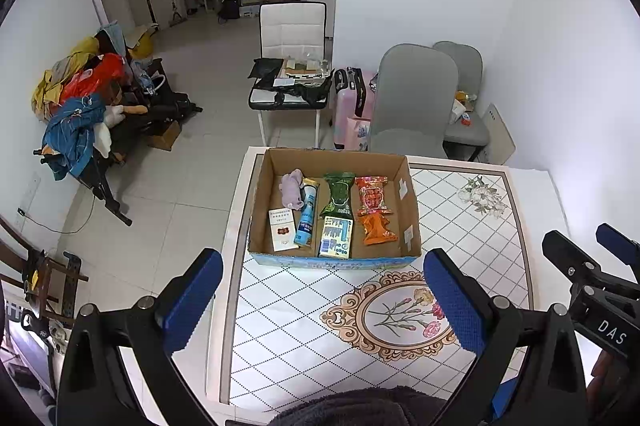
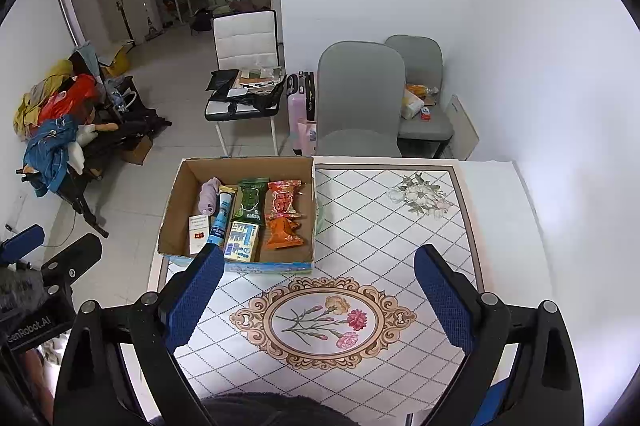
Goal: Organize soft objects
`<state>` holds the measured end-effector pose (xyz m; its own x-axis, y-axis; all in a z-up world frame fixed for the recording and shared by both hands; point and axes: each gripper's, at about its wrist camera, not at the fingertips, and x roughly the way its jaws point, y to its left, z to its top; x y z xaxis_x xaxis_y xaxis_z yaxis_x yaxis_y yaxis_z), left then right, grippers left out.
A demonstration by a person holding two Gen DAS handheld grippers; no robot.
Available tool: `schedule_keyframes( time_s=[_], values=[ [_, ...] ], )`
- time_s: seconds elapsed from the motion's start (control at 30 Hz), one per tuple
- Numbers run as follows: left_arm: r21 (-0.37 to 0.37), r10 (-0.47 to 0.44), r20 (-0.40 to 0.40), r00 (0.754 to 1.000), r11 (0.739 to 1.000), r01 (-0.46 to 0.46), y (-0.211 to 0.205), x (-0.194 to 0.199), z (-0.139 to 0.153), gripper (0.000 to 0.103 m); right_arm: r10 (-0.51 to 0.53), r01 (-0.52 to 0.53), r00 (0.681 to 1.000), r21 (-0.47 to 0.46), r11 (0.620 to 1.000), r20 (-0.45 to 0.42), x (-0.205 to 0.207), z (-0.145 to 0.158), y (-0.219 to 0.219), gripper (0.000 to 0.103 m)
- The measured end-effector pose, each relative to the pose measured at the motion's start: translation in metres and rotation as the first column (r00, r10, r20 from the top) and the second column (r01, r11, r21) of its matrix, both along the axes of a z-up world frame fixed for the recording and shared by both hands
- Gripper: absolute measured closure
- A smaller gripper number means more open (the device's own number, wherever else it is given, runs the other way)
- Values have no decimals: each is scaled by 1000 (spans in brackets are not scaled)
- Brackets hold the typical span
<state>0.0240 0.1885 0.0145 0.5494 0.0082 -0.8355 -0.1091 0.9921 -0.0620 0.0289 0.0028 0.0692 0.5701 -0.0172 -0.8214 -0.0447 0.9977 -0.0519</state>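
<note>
Soft packets (image 1: 372, 199) lay packed in the cardboard box (image 1: 408, 201) at the table's (image 1: 472, 226) far left edge. My left tongs (image 1: 332, 302) and right tongs (image 2: 320, 300) both gaped empty above the table.

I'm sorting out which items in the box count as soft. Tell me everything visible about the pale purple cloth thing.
The pale purple cloth is a small, crumpled bundle, fabric by its folds, perhaps a sock or rag. It lies in the far left corner of the cardboard box, resting on the box floor, against the blue tube at its right and just behind the white carton. Neither pair of tongs touches it.
</note>
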Motion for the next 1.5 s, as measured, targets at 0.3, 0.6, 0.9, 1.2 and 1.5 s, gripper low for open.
schedule_keyframes(
  time_s=[0.3,0.6,0.9,1.2,1.5],
  values=[
    [-10,8,3,1000,1000,-8,1,-1,-1,0,-10,10,1000,3,1000,-8,1,-4,-1,5],
    [-5,10,5,1000,1000,-10,2,0,1,0,-9,10,1000,9,1000,-13,1,-6,-4,5],
    [6,-1,-9,1000,1000,1,-1,1,1,0,-9,10,1000,12,1000,-19,-1,-7,-6,5],
    [8,-2,-11,1000,1000,3,-2,1,-1,0,-18,18,999,21,1000,-33,1,-10,-9,5],
    [10,-8,-8,1000,1000,8,-5,2,-2,0,-16,16,999,19,1000,-36,1,-10,-10,5]
  ],
)
